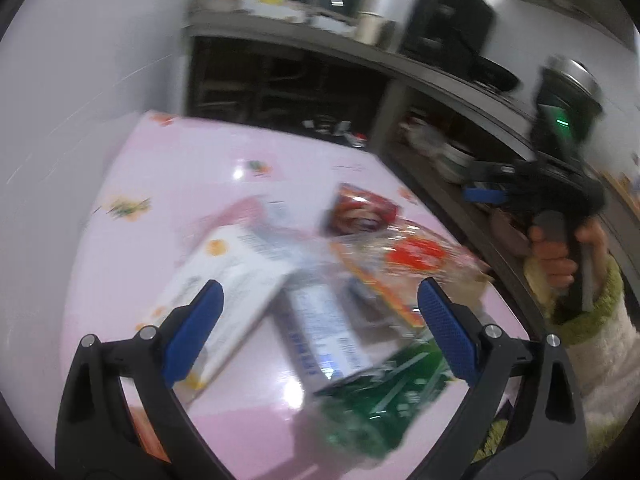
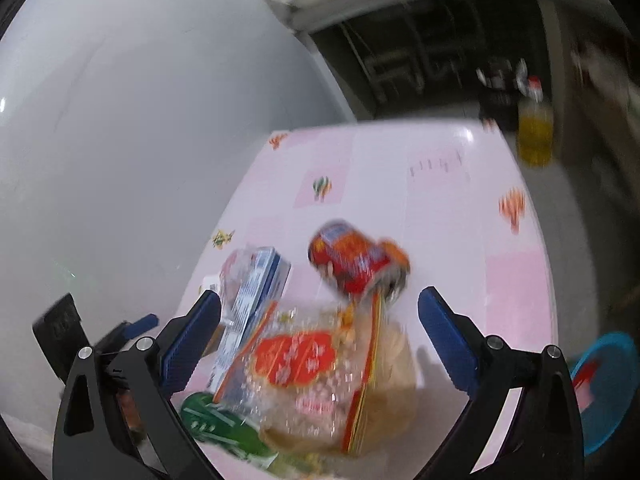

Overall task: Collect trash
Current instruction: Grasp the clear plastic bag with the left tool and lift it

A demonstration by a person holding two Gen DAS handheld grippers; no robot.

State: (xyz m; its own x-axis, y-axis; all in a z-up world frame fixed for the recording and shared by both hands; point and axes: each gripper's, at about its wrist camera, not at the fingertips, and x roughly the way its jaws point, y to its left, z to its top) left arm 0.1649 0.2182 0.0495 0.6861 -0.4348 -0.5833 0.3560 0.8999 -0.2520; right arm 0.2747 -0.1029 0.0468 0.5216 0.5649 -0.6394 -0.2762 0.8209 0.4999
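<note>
A heap of trash lies on the pink tablecloth (image 1: 168,208). In the left wrist view I see a white carton (image 1: 232,268), a blue-and-white box (image 1: 320,328), a green wrapper (image 1: 380,396), a clear bag with a red-orange label (image 1: 412,260) and a red snack packet (image 1: 360,212). My left gripper (image 1: 320,300) hangs open above the boxes, holding nothing. In the right wrist view my right gripper (image 2: 320,312) stands open over the clear bag (image 2: 304,364), with the red packet (image 2: 356,260) beyond it, the blue-and-white box (image 2: 252,300) to the left and the green wrapper (image 2: 224,428) below. The right gripper (image 1: 532,196) also shows at far right.
A dark shelf unit (image 1: 304,80) with pots and dishes runs behind the table. A bottle of yellow liquid (image 2: 534,128) stands past the table's far edge. A blue round bin (image 2: 608,388) sits low at the right. A grey wall (image 2: 140,140) borders the table on the left.
</note>
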